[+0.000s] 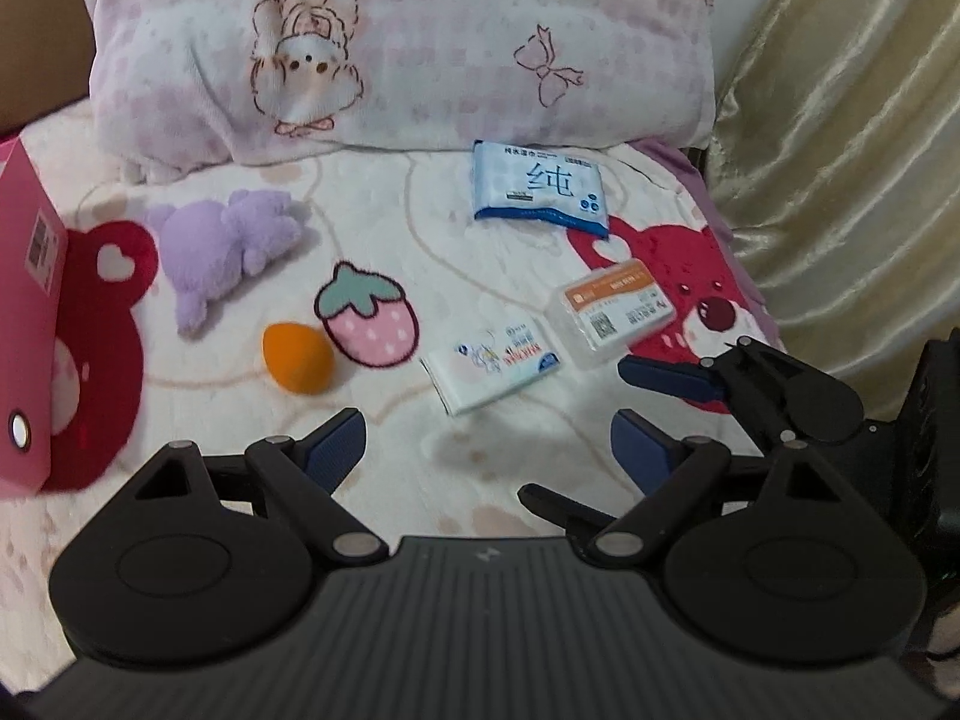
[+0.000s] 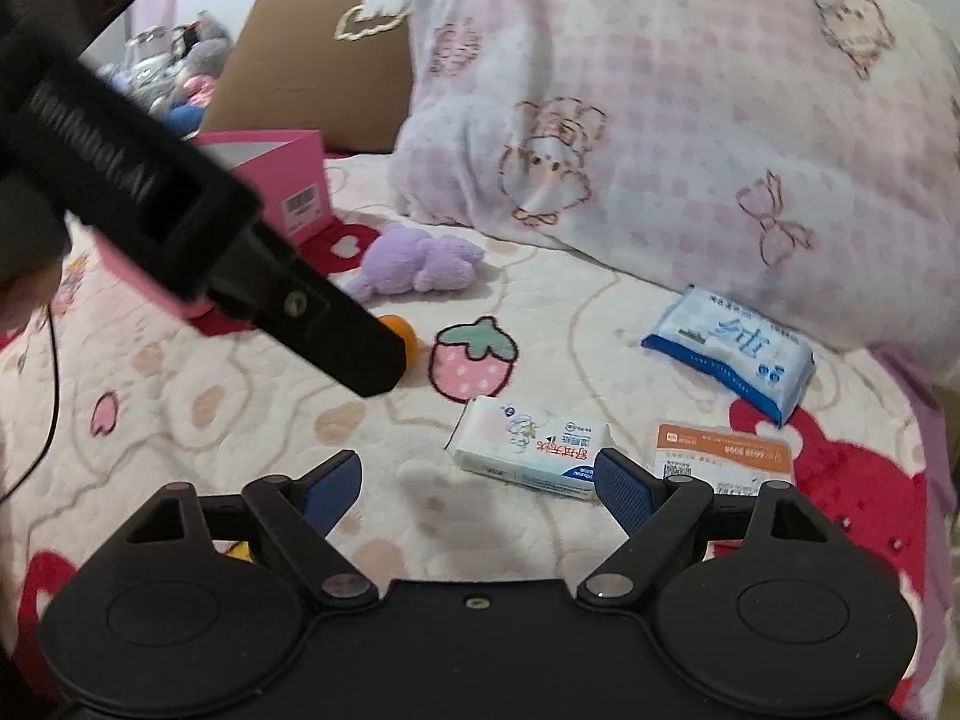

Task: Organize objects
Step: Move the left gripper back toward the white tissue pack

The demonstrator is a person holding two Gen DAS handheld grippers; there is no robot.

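Both tongs spread, empty: left gripper [image 1: 486,450], right gripper [image 2: 480,480]. Tissue pack [image 2: 531,447] lies mid-bed just ahead of right gripper, nearer it than the left, long axis crosswise, probably next pick. Pink box [image 1: 30,324] at left bed edge.

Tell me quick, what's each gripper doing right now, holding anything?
Left gripper: open, holding nothing.
Right gripper: open, holding nothing.
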